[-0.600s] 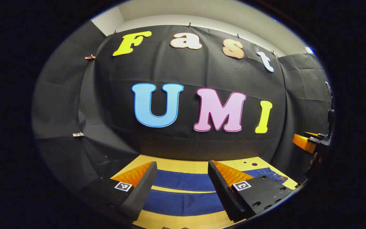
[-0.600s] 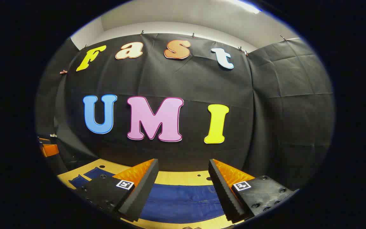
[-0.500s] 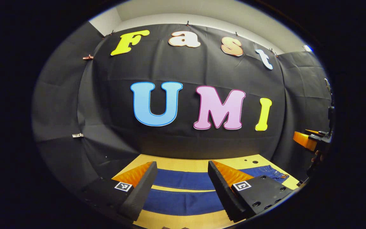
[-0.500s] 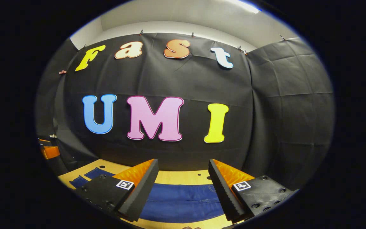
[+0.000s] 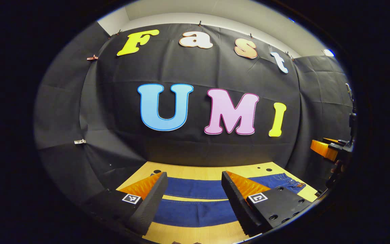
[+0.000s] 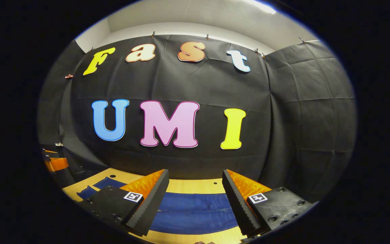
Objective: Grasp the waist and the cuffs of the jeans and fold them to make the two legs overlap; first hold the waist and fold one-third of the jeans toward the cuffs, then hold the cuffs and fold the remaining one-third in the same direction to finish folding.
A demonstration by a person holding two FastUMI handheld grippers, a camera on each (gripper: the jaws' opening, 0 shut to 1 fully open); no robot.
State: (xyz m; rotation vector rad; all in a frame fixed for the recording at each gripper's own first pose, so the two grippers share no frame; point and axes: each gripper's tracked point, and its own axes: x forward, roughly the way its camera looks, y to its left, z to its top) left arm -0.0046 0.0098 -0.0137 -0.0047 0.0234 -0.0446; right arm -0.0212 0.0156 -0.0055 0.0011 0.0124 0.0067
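Since the earlier frame, more of the table has come into sight under my left hand-held gripper (image 5: 191, 195), and the far wall has slid up a little, so I judge that the gripper has tipped slightly downward.

In the left gripper view, this hand-held gripper hangs open above the jeans (image 5: 195, 213), holding nothing. The two legs run as separate blue bands across the table (image 5: 195, 234), side by side with a strip of wood between them. Their long axis lies crosswise to my fingers. The waist (image 5: 288, 181) is away to the right, where the other hand-held gripper (image 5: 327, 149) shows at the edge.

In the right gripper view, the right hand-held gripper (image 6: 195, 196) is also open and empty. Broad denim (image 6: 195, 213) lies straight below and ahead of it, which I take for the waist end. The legs trail off to the left (image 6: 100, 184) towards the other gripper (image 6: 54, 162).

So the right one is nearer the waist and the left nearer the cuff end. I think both must drop to the near edge of the jeans before the legs can be laid over each other.
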